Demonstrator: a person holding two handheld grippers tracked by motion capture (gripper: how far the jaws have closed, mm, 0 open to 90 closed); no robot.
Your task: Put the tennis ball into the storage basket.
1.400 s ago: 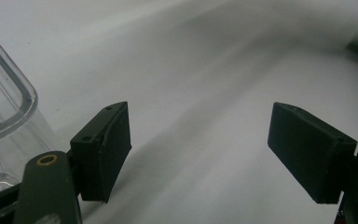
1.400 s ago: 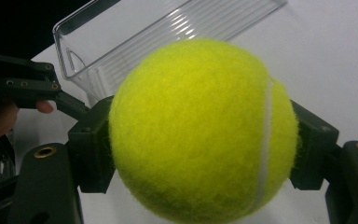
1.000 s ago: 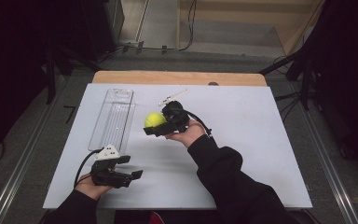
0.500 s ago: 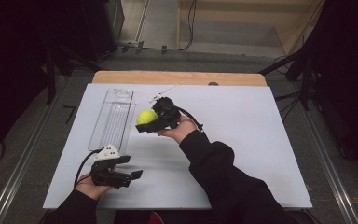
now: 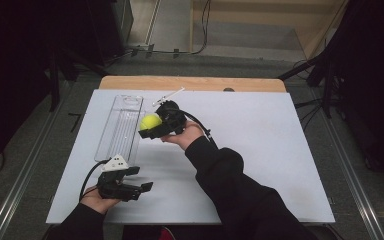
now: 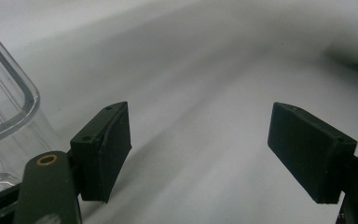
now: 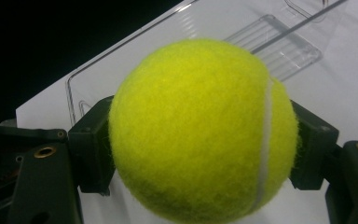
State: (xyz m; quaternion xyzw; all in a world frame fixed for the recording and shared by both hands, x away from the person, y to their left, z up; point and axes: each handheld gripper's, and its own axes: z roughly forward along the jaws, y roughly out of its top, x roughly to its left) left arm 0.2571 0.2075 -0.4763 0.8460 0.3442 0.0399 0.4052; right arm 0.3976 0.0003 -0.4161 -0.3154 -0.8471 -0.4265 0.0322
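A: Report the condition of the right gripper (image 5: 152,128).

B: Its two black jaws are clenched on a fuzzy yellow-green tennis ball (image 5: 150,121), one pad on each side of the ball. In the right gripper view the ball (image 7: 200,130) sits between the pads, white seam toward the right pad.

A: Location of the ball?

B: Held in the air, just beside the long clear plastic tray (image 5: 121,127), which lies ahead of and below the jaws on the white table (image 5: 260,150).

A: Left gripper (image 5: 142,187)?

B: Released. Its jaws stand wide apart over bare table surface, holding nothing. A corner of the clear tray (image 6: 4,107) lies just left of the left pad.
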